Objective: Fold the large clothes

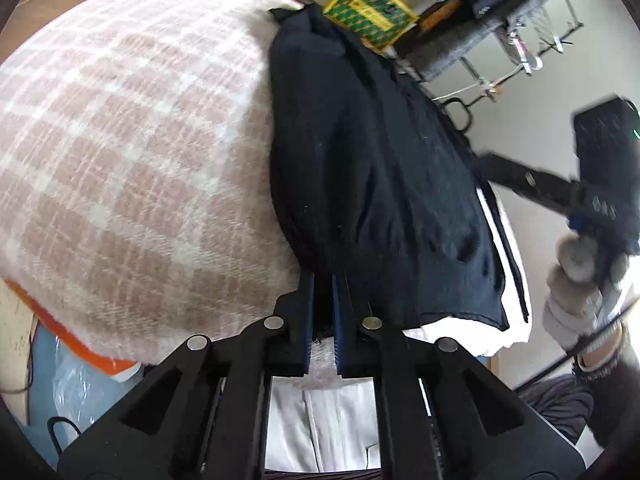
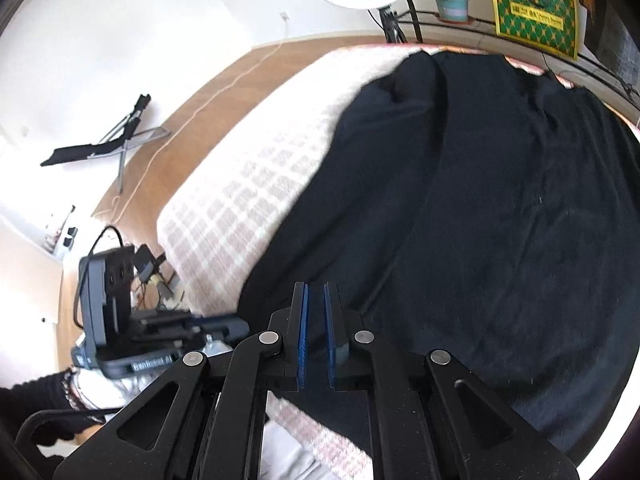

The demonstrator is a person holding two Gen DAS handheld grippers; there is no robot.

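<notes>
One large black garment (image 2: 480,208) lay spread over the bed (image 1: 120,152), whose pink-and-white checked blanket looked fuzzy and woven. In the right wrist view the dark cloth covered the bed's right half and reached its far edge, with soft creases running lengthwise; the checked cover stayed bare along the left edge, leaving open room there. We saw wooden floor (image 2: 200,92) beyond that edge, with a thin cable across it.

Our left gripper (image 1: 323,280) sat at the near edge of the bed, its jaws narrow, with the garment's near hem at their tips; we could not tell whether cloth was pinched between the blue pads. Beneath that hem, white fabric (image 1: 460,332) showed at the bed's near edge.

Our right gripper (image 2: 316,292) hovered over the garment's near left border, jaws narrow with a slim gap showing and nothing visibly held. A yellow-and-green patterned box (image 1: 370,10) stood past the bed's far edge.
</notes>
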